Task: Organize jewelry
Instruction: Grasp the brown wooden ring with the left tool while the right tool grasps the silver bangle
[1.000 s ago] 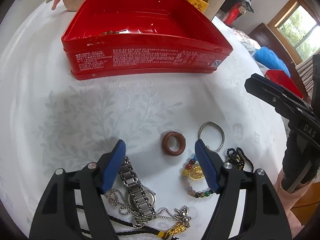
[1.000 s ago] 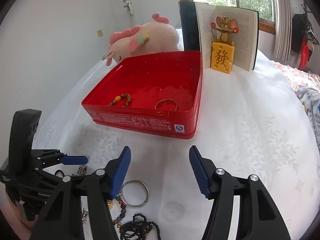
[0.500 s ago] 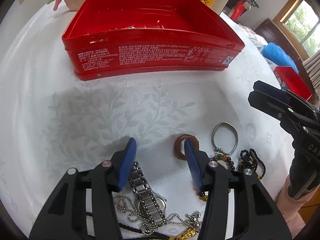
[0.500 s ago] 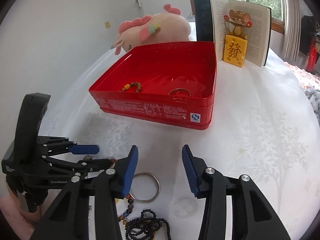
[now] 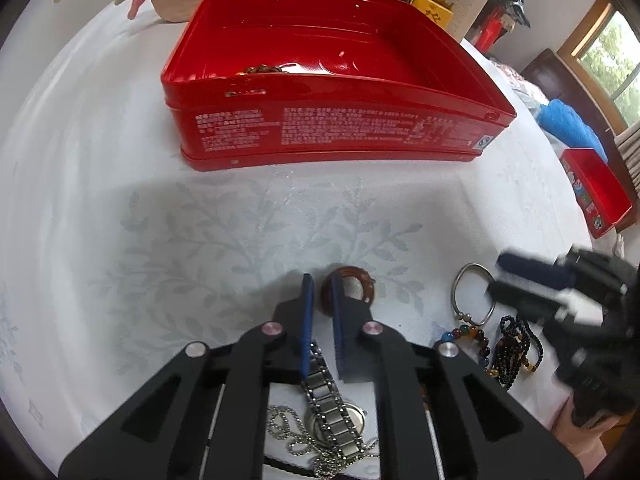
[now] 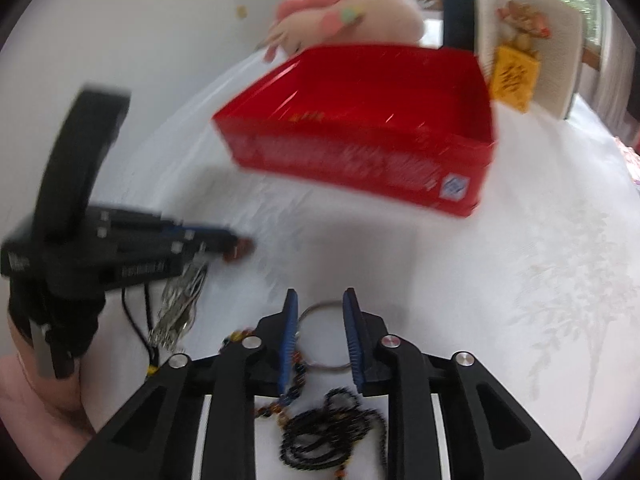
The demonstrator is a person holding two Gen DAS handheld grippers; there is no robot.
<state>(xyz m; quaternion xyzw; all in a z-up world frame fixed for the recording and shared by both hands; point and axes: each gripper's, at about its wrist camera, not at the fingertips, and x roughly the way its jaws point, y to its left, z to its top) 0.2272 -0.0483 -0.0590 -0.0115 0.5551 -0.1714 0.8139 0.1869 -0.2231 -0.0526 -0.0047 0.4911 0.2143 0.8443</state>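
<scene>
Bench (image 5: 100,200) draped in white damask cloth, woven leaf pattern, slight sheen.

Left hand-held gripper (image 5: 320,300): black plastic frame, ribbed blue pads drawn close together and clamped on the near rim of the brown ring (image 5: 362,280). Ring is thick, reddish-brown, glossy, wood-like; one pad sits inside the hoop, the other outside. Ring rests on the cloth or just at it; cannot tell if lifted.

Right hand-held gripper (image 6: 320,320): same build, jaws narrow and closing. The silver bangle (image 6: 320,310), a thin round metal hoop, lies between the pads; pads do not appear to press on it yet. View is motion-blurred.

Loose jewelry on the cloth, near edge:
- watch (image 5: 332,412) with steel link band, flat rectangular links, under the left gripper
- ball chain (image 5: 288,436), fine silver beads, tangled around the watch
- beaded bracelet (image 5: 468,334), round beads in mixed colours, touching the bangle's near side
- black bead strand (image 5: 516,352), small glossy beads, heaped beside the bracelet

Red tin (image 5: 340,136): rectangular, open, lacquered metal with white print on its side wall, stands beyond the jewelry. A brown beaded piece (image 5: 264,69) lies inside near the front wall.

Behind the tin: pink plush toy (image 6: 352,20), soft pile; an open book (image 6: 532,40) standing upright with a yellow block figurine (image 6: 512,76) before it.
</scene>
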